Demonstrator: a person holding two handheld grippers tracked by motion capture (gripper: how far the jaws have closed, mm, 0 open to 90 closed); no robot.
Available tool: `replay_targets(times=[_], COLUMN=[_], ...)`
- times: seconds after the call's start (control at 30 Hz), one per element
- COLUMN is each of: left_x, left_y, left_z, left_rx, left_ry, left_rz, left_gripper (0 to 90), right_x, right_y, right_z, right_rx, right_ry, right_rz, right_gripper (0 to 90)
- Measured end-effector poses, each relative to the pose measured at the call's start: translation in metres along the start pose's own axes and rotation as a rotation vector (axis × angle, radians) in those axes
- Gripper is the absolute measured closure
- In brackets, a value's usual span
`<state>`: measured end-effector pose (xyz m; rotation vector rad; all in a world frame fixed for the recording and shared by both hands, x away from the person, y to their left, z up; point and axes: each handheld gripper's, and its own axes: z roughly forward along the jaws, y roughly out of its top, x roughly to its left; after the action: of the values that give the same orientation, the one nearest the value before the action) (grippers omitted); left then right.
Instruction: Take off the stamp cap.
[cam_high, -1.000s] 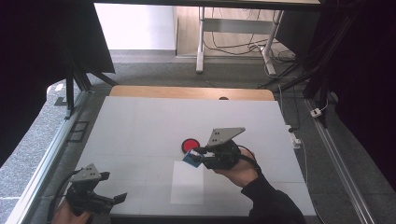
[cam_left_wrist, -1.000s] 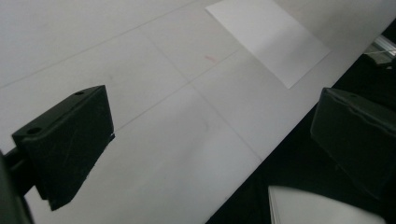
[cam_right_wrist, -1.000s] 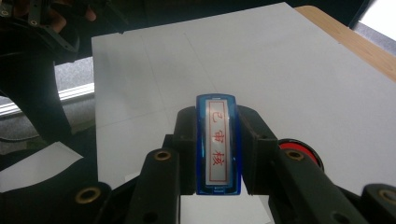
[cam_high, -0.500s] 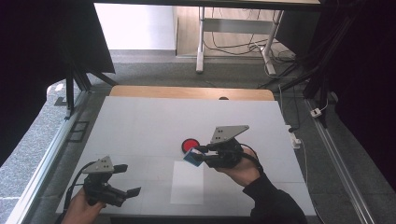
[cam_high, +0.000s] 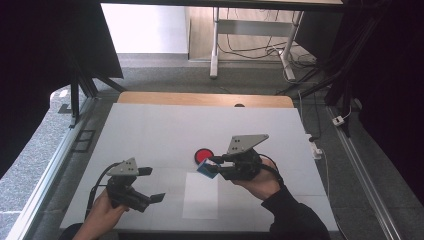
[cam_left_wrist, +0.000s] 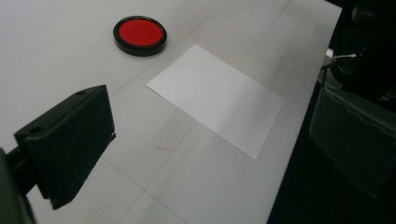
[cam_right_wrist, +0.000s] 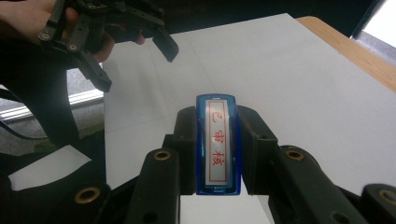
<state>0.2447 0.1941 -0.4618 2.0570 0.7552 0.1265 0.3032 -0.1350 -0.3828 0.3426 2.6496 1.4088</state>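
Observation:
My right gripper (cam_high: 214, 167) hovers over the middle of the white table (cam_high: 150, 130), shut on a small blue stamp (cam_high: 205, 169). In the right gripper view the stamp (cam_right_wrist: 218, 144) sits upright between the pads and shows a white label with red characters. A round red ink pad (cam_high: 203, 155) in a black rim lies just beyond the stamp. A white sheet of paper (cam_high: 201, 197) lies below it near the front edge. My left gripper (cam_high: 156, 184) is at the front left, open, holding nothing, and points toward the paper (cam_left_wrist: 219, 98) and the ink pad (cam_left_wrist: 140, 33).
A wooden strip (cam_high: 200, 99) runs along the table's far edge. Metal rails flank both sides, with desk legs and cables (cam_high: 310, 65) on the floor beyond. In the right gripper view my left gripper (cam_right_wrist: 137, 67) and its hand are at the upper left.
My left gripper has moved from the front left corner to the right, toward the paper. The right gripper has stayed put with the stamp.

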Motion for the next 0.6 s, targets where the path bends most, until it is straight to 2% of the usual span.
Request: replay_targets(times=[0.13, 0.23, 0.33, 0.5, 0.6], left_x=[0.002, 0.002, 0.002, -0.002, -0.003], left_y=[0.007, 0.013, 0.021, 0.041, 0.047], left_z=[0.01, 0.017, 0.022, 0.034, 0.04], left_rx=[0.001, 0.007, 0.004, 0.011, 0.015], left_ry=[-0.032, -0.041, -0.068, -0.094, -0.11], left_rz=[0.0, 0.021, 0.031, 0.083, 0.092], left_gripper=[0.0, 0.0, 0.0, 0.0, 0.0], right_x=[0.0, 0.0, 0.001, 0.001, 0.001], right_y=[-0.001, -0.001, 0.0, 0.001, 0.001], right_z=[0.0, 0.001, 0.001, -0.001, -0.002], right_rx=[0.004, 0.008, 0.009, -0.003, -0.008], right_ry=[0.01, 0.011, 0.012, 0.023, 0.028], right_rz=[-0.007, -0.009, -0.009, -0.01, -0.012], right_gripper=[71.2, 71.3, 71.3, 71.3, 71.3])
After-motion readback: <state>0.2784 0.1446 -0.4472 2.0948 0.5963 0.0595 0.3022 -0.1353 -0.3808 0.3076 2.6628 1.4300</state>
